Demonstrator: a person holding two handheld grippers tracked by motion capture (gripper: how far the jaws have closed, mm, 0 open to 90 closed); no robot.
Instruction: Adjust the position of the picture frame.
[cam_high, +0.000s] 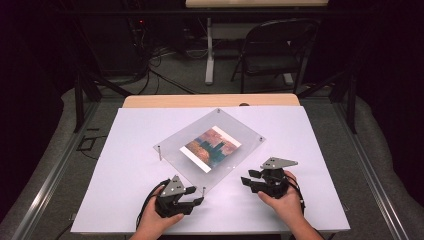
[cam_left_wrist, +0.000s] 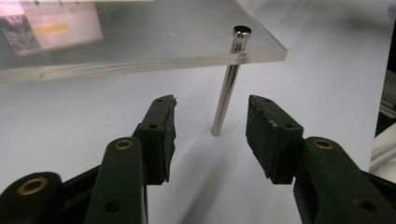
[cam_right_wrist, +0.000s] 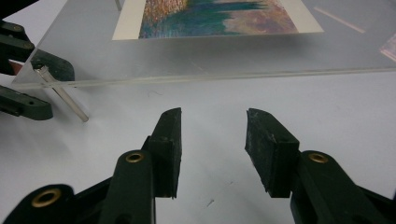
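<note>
A clear acrylic plate (cam_high: 225, 125) (cam_left_wrist: 140, 46) (cam_right_wrist: 187, 56) stands raised on thin metal posts over the white board. A colourful picture (cam_high: 210, 148) (cam_left_wrist: 46, 25) (cam_right_wrist: 215, 14) lies on it. My left gripper (cam_high: 195, 196) (cam_left_wrist: 211, 101) is open at the plate's near corner. The corner post (cam_high: 203, 190) (cam_left_wrist: 229, 84) (cam_right_wrist: 63, 95) stands upright just beyond the gap between its jaws, untouched. My right gripper (cam_high: 248, 177) (cam_right_wrist: 213, 113) is open and holds nothing. It sits low on the board and faces the plate's near right edge from a short way off.
The white board (cam_high: 125, 175) covers a wooden table (cam_high: 210, 100). More posts hold the plate's left (cam_high: 159, 150), right (cam_high: 260, 140) and far (cam_high: 217, 111) corners. Beyond the table are a folding chair (cam_high: 272, 50), a desk leg (cam_high: 209, 50) and floor cables (cam_high: 165, 80).
</note>
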